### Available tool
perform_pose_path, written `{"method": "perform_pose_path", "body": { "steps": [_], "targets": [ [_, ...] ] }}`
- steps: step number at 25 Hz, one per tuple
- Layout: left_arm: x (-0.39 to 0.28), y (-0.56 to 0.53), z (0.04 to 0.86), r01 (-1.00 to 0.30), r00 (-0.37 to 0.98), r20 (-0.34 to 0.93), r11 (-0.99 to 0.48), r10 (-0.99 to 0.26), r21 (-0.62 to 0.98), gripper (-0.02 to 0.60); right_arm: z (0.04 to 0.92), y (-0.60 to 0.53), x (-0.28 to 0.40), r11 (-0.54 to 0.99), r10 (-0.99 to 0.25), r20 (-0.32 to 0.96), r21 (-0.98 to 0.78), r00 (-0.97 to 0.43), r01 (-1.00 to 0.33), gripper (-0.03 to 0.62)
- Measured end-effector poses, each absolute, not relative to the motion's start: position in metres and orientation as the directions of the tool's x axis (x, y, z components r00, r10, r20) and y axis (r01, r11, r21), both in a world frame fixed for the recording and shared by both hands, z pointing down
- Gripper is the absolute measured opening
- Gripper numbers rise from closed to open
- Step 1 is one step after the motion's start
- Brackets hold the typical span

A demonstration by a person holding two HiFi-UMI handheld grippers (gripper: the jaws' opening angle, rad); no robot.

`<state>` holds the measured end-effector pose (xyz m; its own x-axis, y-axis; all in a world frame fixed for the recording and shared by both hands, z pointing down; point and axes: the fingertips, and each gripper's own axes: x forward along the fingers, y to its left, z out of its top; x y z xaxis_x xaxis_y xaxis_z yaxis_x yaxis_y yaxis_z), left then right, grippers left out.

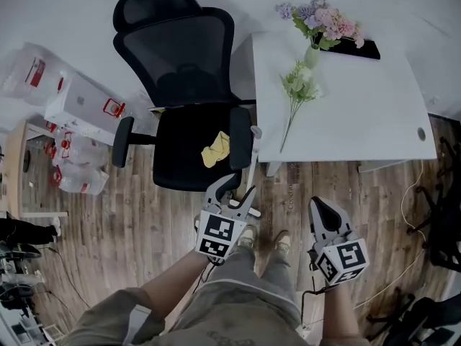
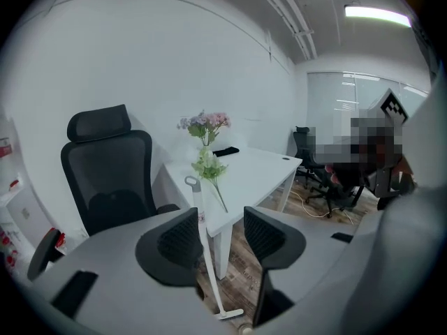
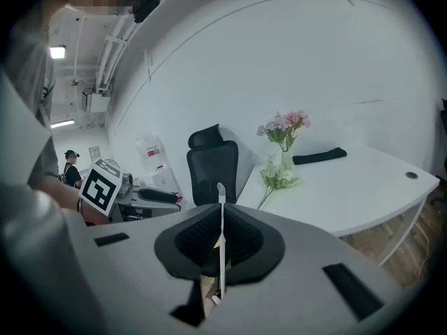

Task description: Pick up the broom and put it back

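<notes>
Left tongs (image 2: 221,216): jaws apart, closed on nothing. I sight the broom (image 2: 207,260) through the gap. It stands upright with its head on the floor, and its handle leans against the near left corner of the table (image 1: 360,121), just beside the chair (image 1: 194,143). Right tongs (image 3: 221,215): jaws pressed together, empty, held near the table's front edge.

Masking the chair (image 2: 108,173) base behind the left gripper (image 2: 222,222) body. Covering the lower broom (image 2: 211,278) under that gripper in head view. Tucking the dark flat item (image 1: 358,48) partly behind flowers (image 1: 324,21). Leaving box (image 1: 81,104) print unreadably small, and the yellow lump (image 1: 216,150) on the seat unidentifiable.
</notes>
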<state>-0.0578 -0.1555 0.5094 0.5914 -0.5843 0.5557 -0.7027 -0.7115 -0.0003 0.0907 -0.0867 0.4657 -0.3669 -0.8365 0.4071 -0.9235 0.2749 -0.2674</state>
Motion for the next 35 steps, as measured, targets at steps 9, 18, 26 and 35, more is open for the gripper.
{"method": "perform_pose_path", "body": {
  "steps": [9,18,26,35],
  "targets": [
    [-0.050,-0.158,0.596,-0.759,0.518,0.662,-0.648,-0.541,0.064,0.233,0.518,-0.104,0.097,0.344,-0.782,0.436,-0.296,-0.446,-0.891,0.034],
    [-0.049,-0.174,0.674,-0.789,0.473,0.699,-0.611,-0.536,0.066,0.233,0.583,-0.111,0.089,0.367,-0.739,0.457,-0.344,-0.496,-0.864,0.034],
    [-0.047,-0.189,0.747,-0.819,0.452,0.721,-0.565,-0.526,0.102,0.233,0.630,-0.124,0.090,0.380,-0.723,0.468,-0.346,-0.509,-0.858,0.034],
    [-0.048,-0.213,0.779,-0.835,0.445,0.685,-0.544,-0.577,0.085,0.211,0.669,-0.120,0.082,0.365,-0.722,0.456,-0.388,-0.520,-0.846,0.034]
  ]
}}
